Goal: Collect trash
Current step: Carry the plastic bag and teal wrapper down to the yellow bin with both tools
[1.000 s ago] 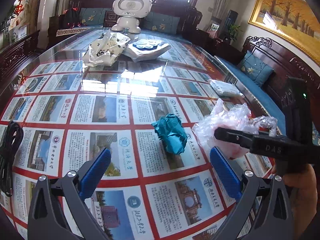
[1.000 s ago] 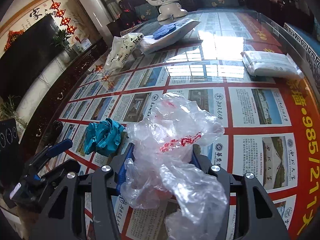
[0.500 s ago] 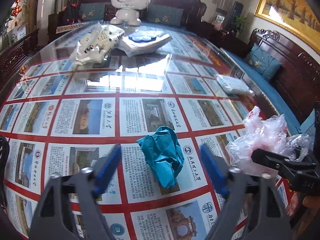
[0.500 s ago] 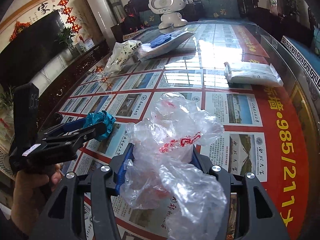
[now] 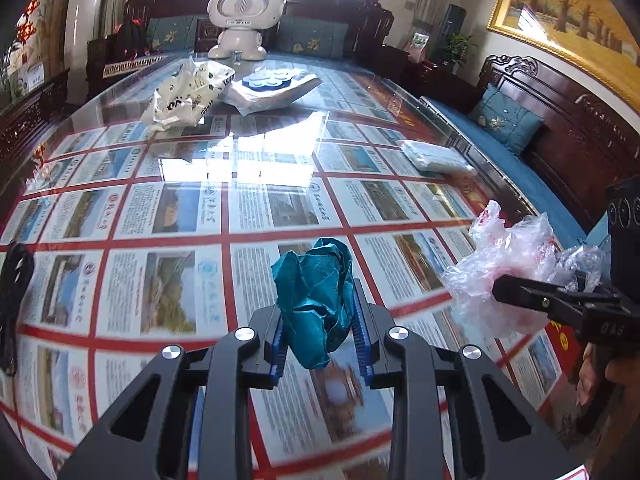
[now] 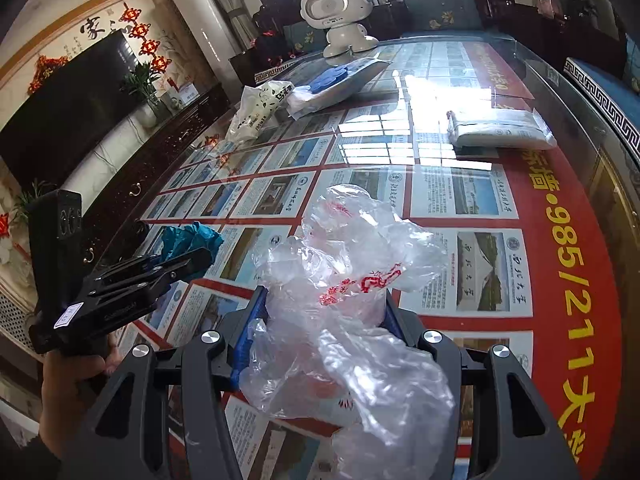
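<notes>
Above the table (image 5: 192, 216), left claw (image 5: 320, 320) clenched on teal wad (image 5: 314, 300), right claw (image 6: 320, 320) on plastic bag (image 6: 344, 280).

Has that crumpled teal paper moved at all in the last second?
Yes. The teal paper lay on the table ahead of the open left gripper; now the blue pads clamp it, apparently lifted off the printed sheets it rested on.

Glass-topped table (image 5: 192, 168): printed bag (image 5: 184, 94), white packet (image 5: 434, 156)

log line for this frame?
left gripper: shut on crumpled teal paper wad | right gripper: shut on clear crinkled plastic bag | phase: both holding trash
</notes>
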Motion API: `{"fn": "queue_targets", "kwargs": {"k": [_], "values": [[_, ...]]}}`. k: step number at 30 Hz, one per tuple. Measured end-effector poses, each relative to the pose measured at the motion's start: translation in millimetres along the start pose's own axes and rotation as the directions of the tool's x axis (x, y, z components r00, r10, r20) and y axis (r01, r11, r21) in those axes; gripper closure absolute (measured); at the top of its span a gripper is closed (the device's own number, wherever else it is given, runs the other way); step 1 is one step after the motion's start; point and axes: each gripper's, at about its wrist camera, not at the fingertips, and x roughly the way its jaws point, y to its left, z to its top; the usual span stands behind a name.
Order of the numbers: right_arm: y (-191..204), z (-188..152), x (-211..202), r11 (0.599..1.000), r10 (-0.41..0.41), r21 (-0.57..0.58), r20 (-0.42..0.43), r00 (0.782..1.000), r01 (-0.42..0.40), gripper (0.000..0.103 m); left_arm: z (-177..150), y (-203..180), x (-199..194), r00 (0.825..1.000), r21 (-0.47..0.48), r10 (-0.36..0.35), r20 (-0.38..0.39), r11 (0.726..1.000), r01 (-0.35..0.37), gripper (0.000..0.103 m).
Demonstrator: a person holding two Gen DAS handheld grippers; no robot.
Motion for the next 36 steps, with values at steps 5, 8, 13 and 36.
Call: {"fn": "queue_targets", "kwargs": {"k": [5, 8, 13, 36], "values": [[17.8, -37.0, -43.4, 1.000, 0.014, -0.020, 0.032, 0.999, -0.013, 0.051, -37.6, -22.1, -44.9, 1.000, 0.035, -0.029, 0.007, 0.999, 0.029, 0.074], [30.0, -69.2, -71.8, 0.999, 0.039, -0.010, 0.053, 0.998, -0.038, 0.051, -65.6, -41.7, -73.7, 0.999, 0.066, -0.052, 0.005, 0.996, 0.052, 0.074], [60.6, -126.0, -120.0, 0.996, 0.078, -0.036, 0.068, 0.995, -0.076, 0.050, -117.1, -78.3, -125.8, 0.996, 0.146, -0.094, -0.006, 0.985, 0.094, 0.074], [116.9, -409.0, -190.8, 0.999, -0.039, 0.012, -0.121, 0.992, 0.041, 0.048, -358.9, -150.5, -211.1, 0.972, 0.317, -0.158, -0.176, 0.925, 0.208, 0.074]]}}
